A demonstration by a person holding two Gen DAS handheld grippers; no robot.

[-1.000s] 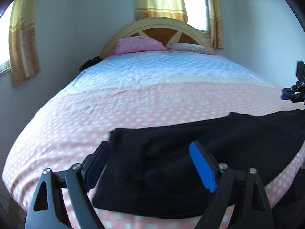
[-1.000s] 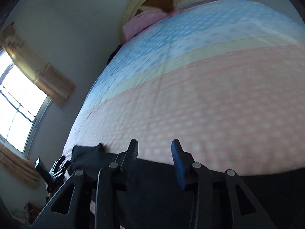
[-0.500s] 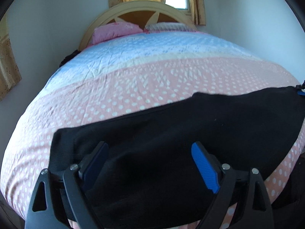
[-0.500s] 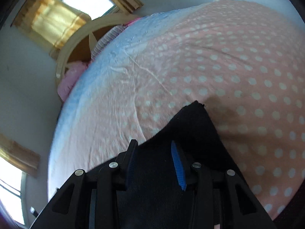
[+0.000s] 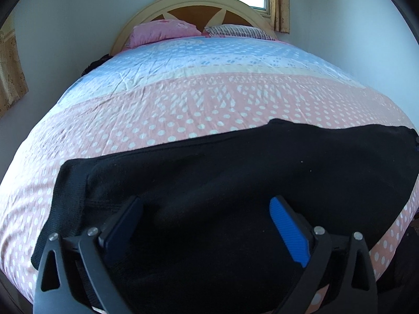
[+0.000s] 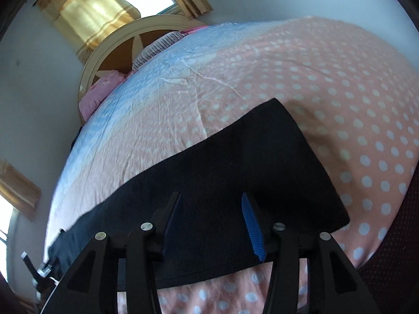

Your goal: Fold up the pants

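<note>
Black pants (image 5: pixel 235 178) lie flat in a long band across the near end of the bed, with the ribbed waistband (image 5: pixel 65 198) at the left. My left gripper (image 5: pixel 207 209) hovers open over the waist end, nothing between its fingers. In the right wrist view the same pants (image 6: pixel 235 162) stretch from the leg end at the right to the far left. My right gripper (image 6: pixel 212 206) stands open above the leg end, fingers apart and empty. At the lower left edge of that view the left gripper (image 6: pixel 39 269) shows small.
The bed (image 5: pixel 209 99) has a pink dotted sheet that turns blue farther up. A pink pillow (image 5: pixel 162 31) and a striped pillow (image 5: pixel 235 30) lie under the curved headboard (image 5: pixel 199 5). Walls and curtained windows surround the bed. A dark red chair or fabric (image 6: pixel 392 248) sits at the right.
Both grippers have pulled back and risen slightly over the pants. The right gripper's fingers stand wider apart than before, and its view shows more of the leg end lying flat.
</note>
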